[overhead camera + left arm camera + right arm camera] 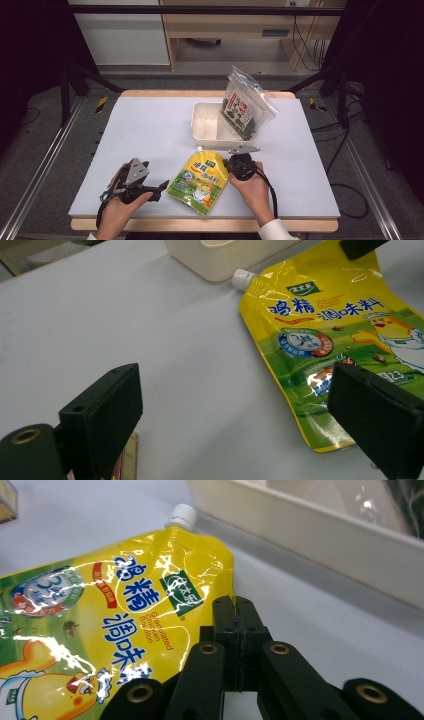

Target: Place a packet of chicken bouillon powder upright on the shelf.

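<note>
A yellow spouted pouch (200, 181) with a white cap lies flat on the white mat, near the front edge. My right gripper (228, 164) is at the pouch's upper right edge. In the right gripper view its jaws (235, 614) are pressed together on the edge of the pouch (125, 595). My left gripper (159, 190) rests left of the pouch, pointing at it. Its jaws stand wide apart (235, 425), and the right pad (375, 425) overlaps the lower corner of the pouch (330, 330).
A white tray (200, 107) stands behind the pouch, with a clear bag of dark snacks (245, 105) leaning in its right end. A small brownish box (119, 175) lies under my left gripper. Bare mat stretches to the left and right.
</note>
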